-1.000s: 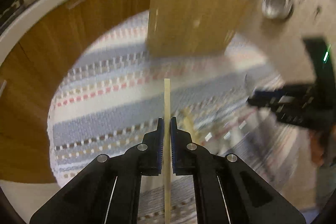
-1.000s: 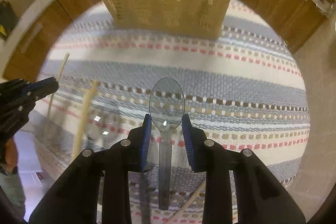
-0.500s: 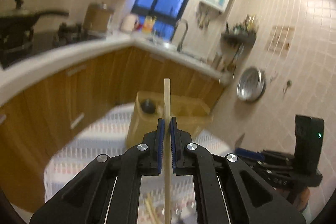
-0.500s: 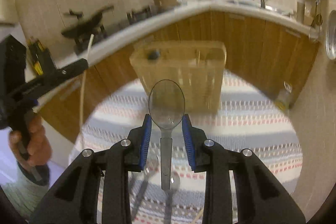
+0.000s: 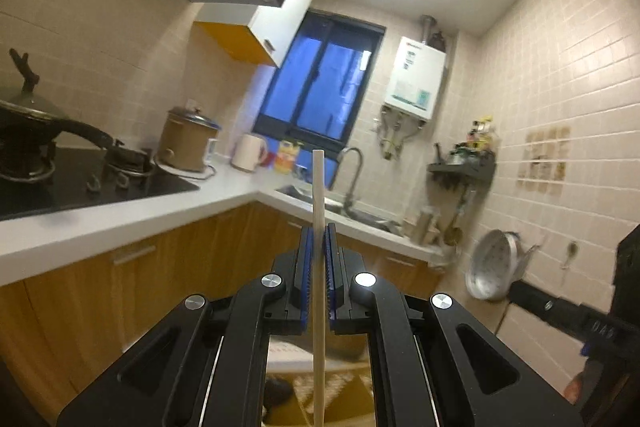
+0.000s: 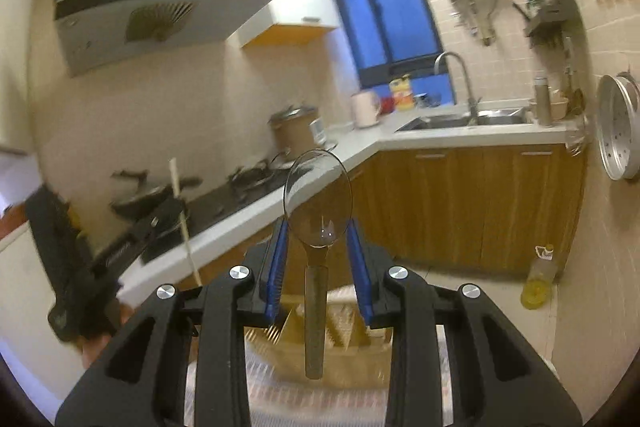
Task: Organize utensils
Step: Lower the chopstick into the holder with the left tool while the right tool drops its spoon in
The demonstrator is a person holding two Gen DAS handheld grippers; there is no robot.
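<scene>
We've got both tools loaded. Left gripper [image 5: 318, 247] is clamped on one chopstick [image 5: 319, 195], held upright, pads tight on the shaft. Right gripper [image 6: 316, 251] pinches one clear spoon [image 6: 317, 203] across the bowl, handle hanging down between the arms.

Both are up in the air, roughly at counter height, pointing at the kitchen corner. The basket [image 6: 320, 347] sits low, just below the right gripper on the striped mat [image 6: 256, 387].

Step in hand, as we read it: carry to the basket and drop in.
- Bring each tool over the basket opening before tilting.
- Lower the long end into the slot first, then let go; don't release from height.
- Spoon grip is on a curved, slick bowl, so we'd move slowly and avoid rolling the wrist.
- Keep the two grippers apart; one goes in at a time.

Count in view:
- chopsticks: 1, held
- spoons: 1, held
- baskets: 1
- grippers: 2

Basket dividers are blurred; which compartment is which, we can't tell.
</scene>
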